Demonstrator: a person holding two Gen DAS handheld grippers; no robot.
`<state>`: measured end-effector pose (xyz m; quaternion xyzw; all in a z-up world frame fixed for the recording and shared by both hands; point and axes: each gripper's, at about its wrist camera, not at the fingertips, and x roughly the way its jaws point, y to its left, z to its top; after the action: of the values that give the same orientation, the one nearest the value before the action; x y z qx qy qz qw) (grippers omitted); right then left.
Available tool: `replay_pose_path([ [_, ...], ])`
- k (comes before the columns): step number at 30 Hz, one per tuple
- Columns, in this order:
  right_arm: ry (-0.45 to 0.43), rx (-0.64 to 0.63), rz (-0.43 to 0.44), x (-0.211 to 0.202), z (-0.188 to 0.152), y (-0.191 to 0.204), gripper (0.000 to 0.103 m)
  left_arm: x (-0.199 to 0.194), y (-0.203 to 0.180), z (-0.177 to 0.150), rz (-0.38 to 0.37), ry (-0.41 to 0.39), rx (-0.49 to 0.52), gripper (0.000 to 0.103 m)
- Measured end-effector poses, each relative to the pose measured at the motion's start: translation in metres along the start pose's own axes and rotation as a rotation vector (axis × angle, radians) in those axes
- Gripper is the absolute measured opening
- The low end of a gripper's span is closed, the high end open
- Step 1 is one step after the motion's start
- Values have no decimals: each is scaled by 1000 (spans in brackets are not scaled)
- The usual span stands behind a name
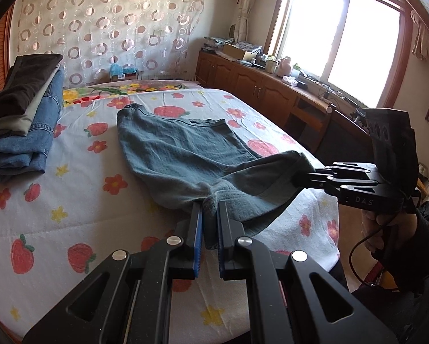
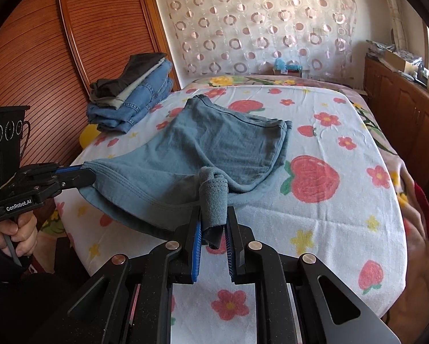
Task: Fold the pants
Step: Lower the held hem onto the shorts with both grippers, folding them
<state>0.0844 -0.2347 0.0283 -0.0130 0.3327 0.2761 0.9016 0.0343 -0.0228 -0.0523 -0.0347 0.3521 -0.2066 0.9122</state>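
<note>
Grey-blue pants (image 1: 182, 154) lie partly folded on the flowered bed sheet (image 1: 71, 200), their near end lifted off it. My left gripper (image 1: 210, 206) is shut on a bunched corner of the near end. My right gripper (image 2: 213, 215) is shut on the other corner, a rolled hem. The pants (image 2: 228, 143) also show in the right wrist view, with the left gripper (image 2: 82, 172) at the left edge. The right gripper (image 1: 309, 172) shows at the right of the left wrist view. The far half of the pants rests flat.
A stack of folded clothes (image 1: 22, 114), jeans under dark and pale garments, sits at the bed's far left (image 2: 131, 94). A wooden cabinet run (image 1: 271, 86) with clutter lies along the right under the window. A wooden slatted door (image 2: 42, 57) stands left of the bed.
</note>
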Motion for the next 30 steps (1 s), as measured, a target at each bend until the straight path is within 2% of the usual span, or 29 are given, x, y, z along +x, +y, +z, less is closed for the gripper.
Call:
replay_pose_path([
  [7,-7,0,11,-1,-5,1,15,-10,-3,0,-6,-8,-2,9],
  [23,-77,4,50,-47,-12,5,15,-44,-20,9,-25,-74,44,9],
  [30,-85,11,40,-33,-8,2,15,-28,-10,16,-9,-68,39,9],
])
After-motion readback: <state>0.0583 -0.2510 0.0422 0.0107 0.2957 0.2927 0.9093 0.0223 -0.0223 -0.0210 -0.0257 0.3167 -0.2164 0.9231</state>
